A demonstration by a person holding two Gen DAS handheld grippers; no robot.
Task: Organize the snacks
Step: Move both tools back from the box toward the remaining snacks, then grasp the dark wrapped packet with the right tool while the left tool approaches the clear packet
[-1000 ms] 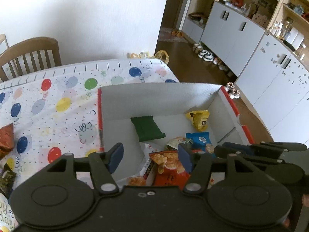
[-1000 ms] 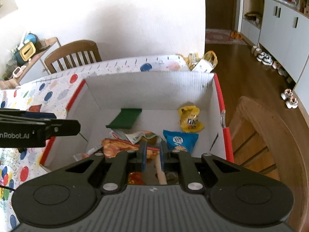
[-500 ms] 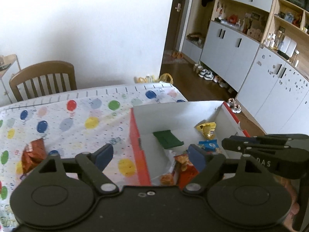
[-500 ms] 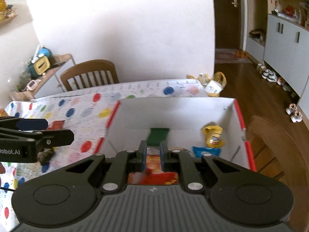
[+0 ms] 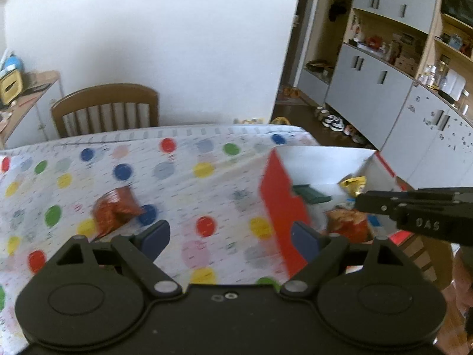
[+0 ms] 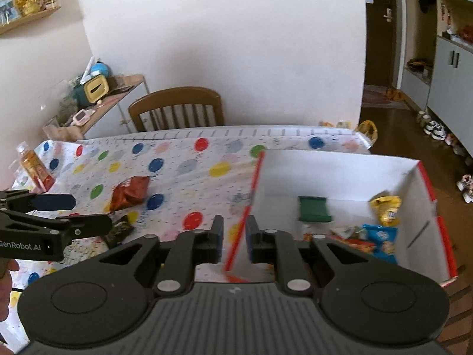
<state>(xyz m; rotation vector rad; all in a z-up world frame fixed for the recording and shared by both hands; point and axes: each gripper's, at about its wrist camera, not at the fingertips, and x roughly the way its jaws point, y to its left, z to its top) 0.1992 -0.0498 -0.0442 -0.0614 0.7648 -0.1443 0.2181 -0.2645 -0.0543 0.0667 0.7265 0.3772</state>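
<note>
A lived-in home, by the look of its dining area: a wooden dining chair (image 6: 177,108) at a counter (image 6: 183,159) under a balloon-print cloth, grey built-in cupboards (image 5: 369,80) with cluttered shelves, pairs of shoes (image 5: 332,121) along the wooden floor, and a hallway door (image 6: 380,26).

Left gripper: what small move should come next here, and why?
Probably reach the left gripper, jaws opening and empty, toward the red-brown snack bag lying on the tablecloth, outside the box that already holds other snacks.
</note>
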